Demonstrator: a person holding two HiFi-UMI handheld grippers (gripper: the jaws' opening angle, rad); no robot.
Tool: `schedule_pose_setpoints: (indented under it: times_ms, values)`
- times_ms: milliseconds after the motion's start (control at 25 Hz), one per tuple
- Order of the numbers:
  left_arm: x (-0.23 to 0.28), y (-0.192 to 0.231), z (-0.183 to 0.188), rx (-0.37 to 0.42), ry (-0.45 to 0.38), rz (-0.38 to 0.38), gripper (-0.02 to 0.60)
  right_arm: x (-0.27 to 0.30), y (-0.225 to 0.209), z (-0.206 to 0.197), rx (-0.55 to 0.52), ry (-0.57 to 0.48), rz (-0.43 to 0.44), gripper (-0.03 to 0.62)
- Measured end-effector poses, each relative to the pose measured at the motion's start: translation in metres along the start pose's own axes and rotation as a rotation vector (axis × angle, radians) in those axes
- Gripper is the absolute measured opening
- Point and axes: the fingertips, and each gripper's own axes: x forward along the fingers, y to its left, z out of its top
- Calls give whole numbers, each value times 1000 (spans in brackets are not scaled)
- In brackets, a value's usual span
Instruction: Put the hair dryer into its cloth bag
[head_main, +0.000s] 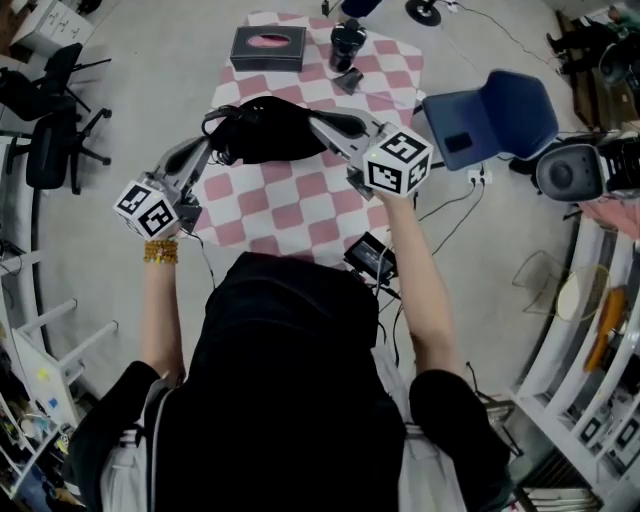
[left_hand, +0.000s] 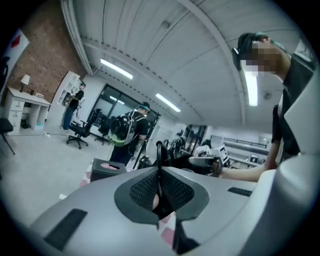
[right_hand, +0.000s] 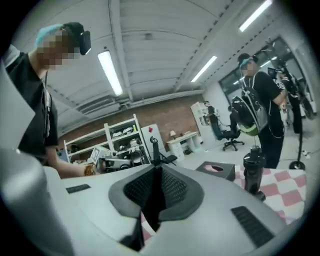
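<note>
1. Left gripper (head_main: 212, 148): the jaws are together, pinched on a thin black drawstring (left_hand: 159, 152). The string loops up just past the gripper tips in the left gripper view.
2. Cloth bag (head_main: 265, 128): black and bulging, it sits between the two grippers, right of the left gripper's tips and left of the right gripper's tips. Each gripper holds one side of it, over the table (head_main: 300, 215) with its pink-and-white check cover.
3. Hair dryer: it does not show on its own in any view, so I cannot tell whether it is inside the bag.
4. Right gripper (head_main: 318, 122): the jaws are closed, with black cloth and string (right_hand: 152, 150) clamped between the pads. This gripper points toward the left gripper, with the bag between them.
5. Dark box (head_main: 268, 46) with a pink oval top: it is on the table beyond both grippers, well apart from the bag. In the right gripper view it lies ahead and to the right of the tips (right_hand: 216, 170).
6. Black bottle (head_main: 347, 42): it stands upright on the table beyond the right gripper, just right of the box.
7. Blue chair (head_main: 495, 115): it is on the floor, off the table, to the right of the right gripper.
</note>
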Motion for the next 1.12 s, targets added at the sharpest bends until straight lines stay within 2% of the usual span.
schedule_pose_setpoints:
  times_ms: [120,200,280,360,400,440,520,560,640,680,760,840,880,1000,1040,1120]
  values:
    - [4,-20,13,-11,-73,-81,25,-3,-13,-8,-17,34,-57,34]
    - [5,-31,22,-26,-125,-114,25,-6,-15,-16,-64,65,-63,34]
    - [8,-45,32,-69,-180,-181,25,-8,-27,-27,-96,98,-107,35]
    - [17,-58,37,-88,-193,-216,25,-7,-29,-40,-177,142,-134,35]
    - [22,-57,37,-72,-174,-187,25,-8,-22,-43,-219,145,-114,35]
    - [25,-50,36,-43,-139,-123,25,-10,-11,-41,-234,122,-67,35]
    - [25,-21,32,8,-47,36,23,-15,-2,-31,-156,30,-7,34]
    - [22,-7,30,10,-17,82,23,-18,-8,-27,-105,3,-28,35]
    - [16,3,30,-34,-20,81,18,-22,-15,-26,-82,10,-59,34]
    - [16,0,29,-53,-25,57,18,-22,-6,-24,-86,5,-10,34]
    - [18,-12,24,-32,-23,17,18,-22,17,-18,-76,-40,106,34]
    - [17,-15,22,-30,-35,6,18,-23,27,-9,-68,-81,140,34]
    - [15,-15,23,-43,-50,4,18,-25,25,-4,-74,-93,114,34]
    - [12,-23,34,-9,-73,-11,18,-29,-13,-1,-109,-45,-101,34]
    - [14,-24,33,17,-67,0,18,-29,-14,-3,-123,-15,-102,34]
    - [15,-14,28,38,-71,48,18,-30,9,2,-119,-28,27,34]
